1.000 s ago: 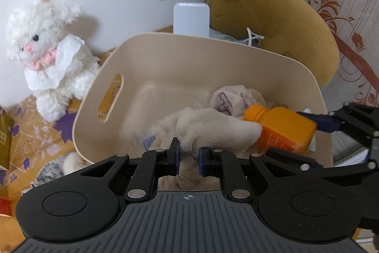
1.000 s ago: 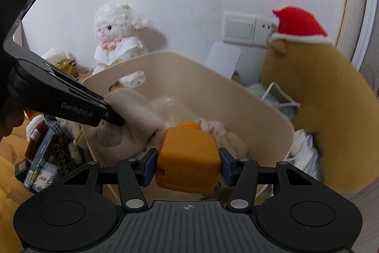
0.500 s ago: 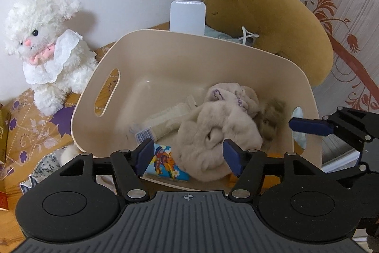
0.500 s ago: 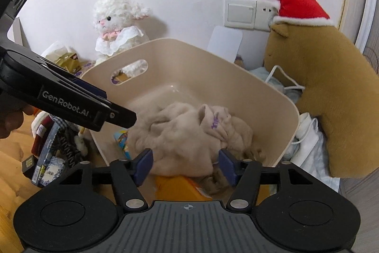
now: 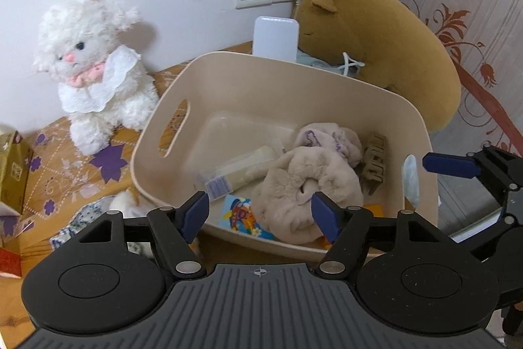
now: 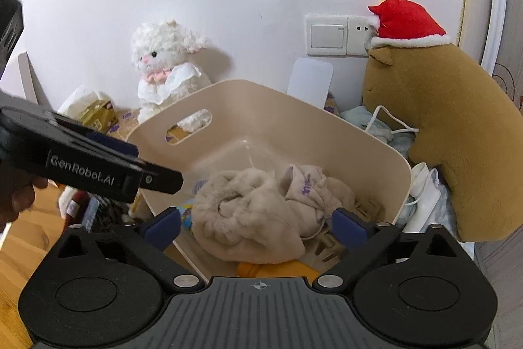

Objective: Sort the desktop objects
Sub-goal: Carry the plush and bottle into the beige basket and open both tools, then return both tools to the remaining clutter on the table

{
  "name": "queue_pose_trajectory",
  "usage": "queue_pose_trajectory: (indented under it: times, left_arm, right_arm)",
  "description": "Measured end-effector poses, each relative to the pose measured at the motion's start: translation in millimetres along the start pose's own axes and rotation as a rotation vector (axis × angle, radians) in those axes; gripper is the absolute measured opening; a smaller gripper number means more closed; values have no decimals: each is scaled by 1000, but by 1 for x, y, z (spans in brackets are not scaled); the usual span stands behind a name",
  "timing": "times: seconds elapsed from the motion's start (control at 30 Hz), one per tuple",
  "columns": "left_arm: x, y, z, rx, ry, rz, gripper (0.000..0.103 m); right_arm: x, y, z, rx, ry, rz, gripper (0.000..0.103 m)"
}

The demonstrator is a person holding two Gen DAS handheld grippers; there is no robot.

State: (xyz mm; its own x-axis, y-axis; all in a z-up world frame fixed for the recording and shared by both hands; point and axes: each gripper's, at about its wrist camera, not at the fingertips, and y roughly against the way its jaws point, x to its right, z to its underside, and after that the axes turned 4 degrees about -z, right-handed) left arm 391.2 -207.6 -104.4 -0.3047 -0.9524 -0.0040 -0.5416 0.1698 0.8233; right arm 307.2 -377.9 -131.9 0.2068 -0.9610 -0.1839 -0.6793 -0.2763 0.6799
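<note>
We note the white plush lamb (image 5: 94, 77) standing apart from the beige bin's (image 5: 294, 80) left rim. The left gripper (image 5: 260, 215) hangs above the near rim, fingers spread and empty; a second ago it clenched the beige fleece (image 5: 307, 195), now lying inside the bin. The right gripper (image 6: 256, 226), likewise released, has dropped the orange bottle (image 6: 278, 270), now mostly hidden under fleece. The brown plush (image 5: 385, 54) crowds the right rim.
</note>
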Motion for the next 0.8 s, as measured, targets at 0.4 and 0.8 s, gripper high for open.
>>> queue_pose_trajectory:
  times: [0.4, 0.8]
  left_arm:
    - [-40, 29, 21, 18, 62, -47, 71]
    - [-101, 48, 58, -8, 153, -116, 71]
  right_arm:
    - [-31, 2, -5, 21, 37, -13, 103]
    - [-72, -3, 4, 30, 75, -79, 103]
